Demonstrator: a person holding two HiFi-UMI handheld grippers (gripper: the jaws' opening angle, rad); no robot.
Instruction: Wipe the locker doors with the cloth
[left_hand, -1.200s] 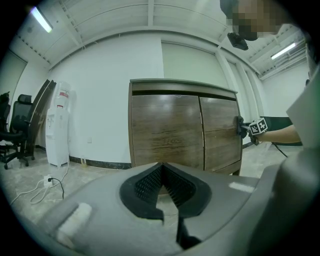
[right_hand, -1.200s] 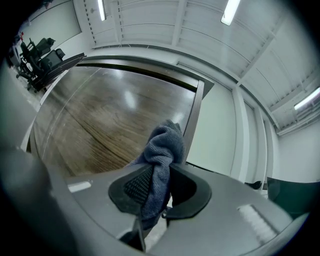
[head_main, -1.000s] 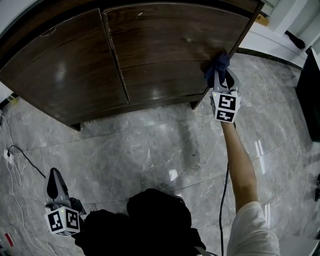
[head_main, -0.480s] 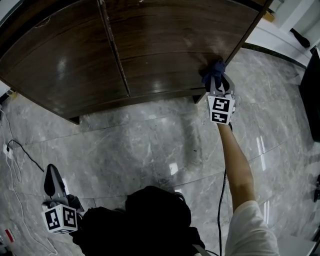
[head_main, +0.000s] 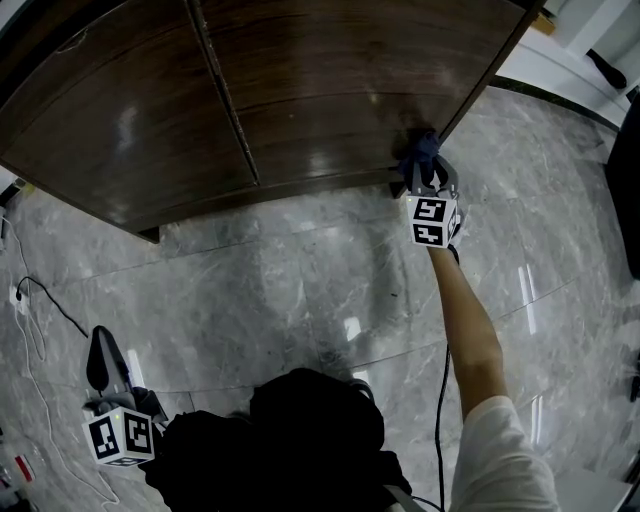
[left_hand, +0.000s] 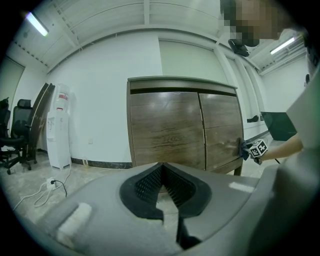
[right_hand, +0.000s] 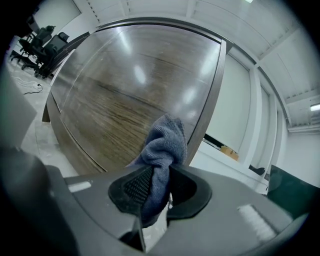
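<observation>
The locker is a dark wooden cabinet with a left door (head_main: 110, 130) and a right door (head_main: 330, 80). My right gripper (head_main: 424, 178) is shut on a blue-grey cloth (head_main: 420, 150) and presses it against the lower right corner of the right door. In the right gripper view the cloth (right_hand: 164, 142) bunches up between the pads of that gripper (right_hand: 159, 172), touching the glossy door (right_hand: 125, 95). My left gripper (head_main: 101, 352) hangs low at the left, far from the locker, shut and empty. The left gripper view shows its closed tips (left_hand: 161, 167), the whole locker (left_hand: 170, 130) and the cloth (left_hand: 243, 149) beyond.
Grey marble floor (head_main: 300, 290) spreads in front of the locker. A white cable (head_main: 40, 310) trails over the floor at the left. A water dispenser (left_hand: 59, 127) and office chairs (left_hand: 15, 135) stand left of the locker. A dark object (head_main: 630, 190) sits at the right edge.
My right gripper has slid the cloth down the right door towards its lower right corner. The left gripper has barely moved.
</observation>
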